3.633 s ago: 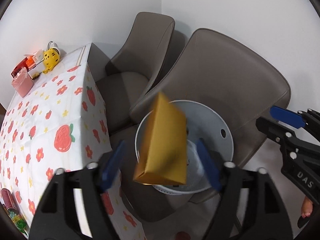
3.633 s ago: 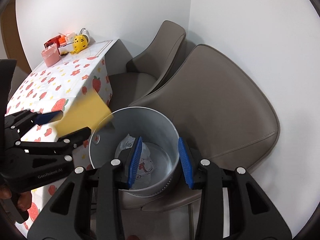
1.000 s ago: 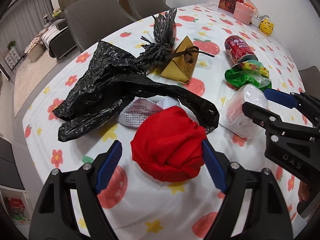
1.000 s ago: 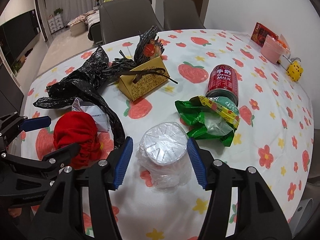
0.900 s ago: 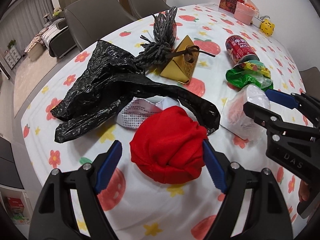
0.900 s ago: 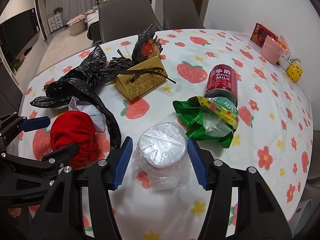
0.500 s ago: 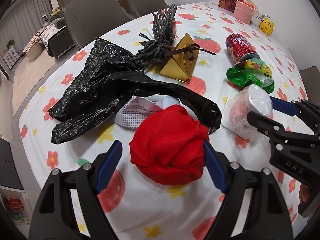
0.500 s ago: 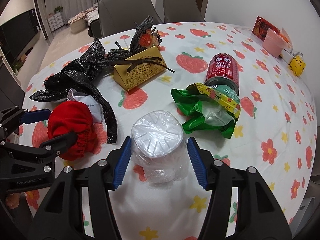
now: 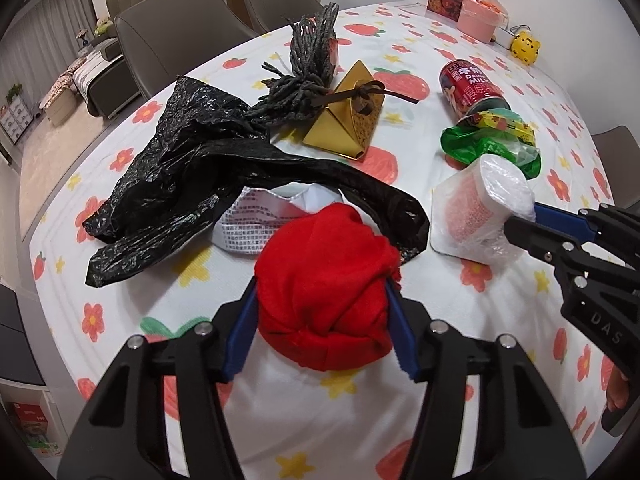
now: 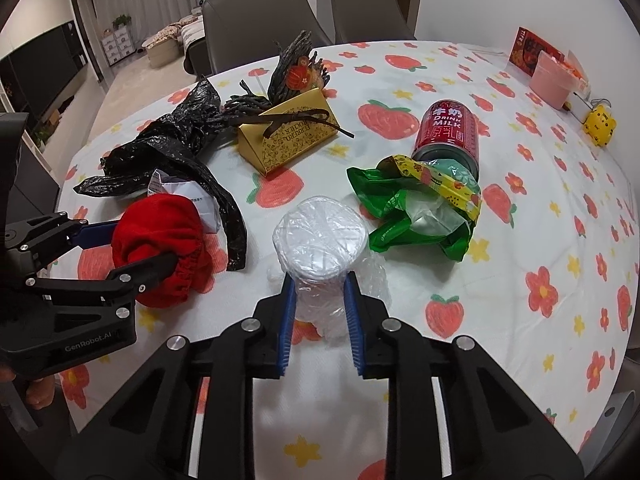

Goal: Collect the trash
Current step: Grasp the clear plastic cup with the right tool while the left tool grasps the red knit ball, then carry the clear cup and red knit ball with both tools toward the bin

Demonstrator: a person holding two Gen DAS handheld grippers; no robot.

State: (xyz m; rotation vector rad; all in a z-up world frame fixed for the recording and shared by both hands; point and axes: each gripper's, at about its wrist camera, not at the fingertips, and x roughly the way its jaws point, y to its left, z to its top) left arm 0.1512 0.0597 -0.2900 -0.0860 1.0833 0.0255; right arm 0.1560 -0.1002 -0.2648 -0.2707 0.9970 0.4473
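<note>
A red cloth bundle [image 9: 324, 280] lies on the strawberry-print tablecloth [image 9: 280, 420]. My left gripper [image 9: 320, 312] straddles it, jaws closing, and both blue pads press into its sides. Just right of it stands a stack of white cups in clear plastic wrap [image 10: 320, 236]. My right gripper [image 10: 318, 304] is closing on the stack's lower part, and its pads dent the wrap. The left wrist view shows the wrapped stack [image 9: 476, 208] with the right gripper [image 9: 524, 220] on it. The right wrist view shows the red bundle [image 10: 160, 236] in the left gripper [image 10: 140, 246].
Behind the bundle lie a black plastic bag [image 9: 180, 168], a printed white paper [image 9: 256, 220], a dark twig bundle [image 9: 312, 52] and a gold box [image 9: 352, 124]. A red can [image 10: 448, 132] and a green wrapper [image 10: 420, 216] lie right. Grey chairs [image 10: 256, 16] line the far edge.
Both grippers' jaws have drawn in, the left onto the red bundle and the right onto the wrapped cup stack. A few seconds earlier they hung over a bin on a chair.
</note>
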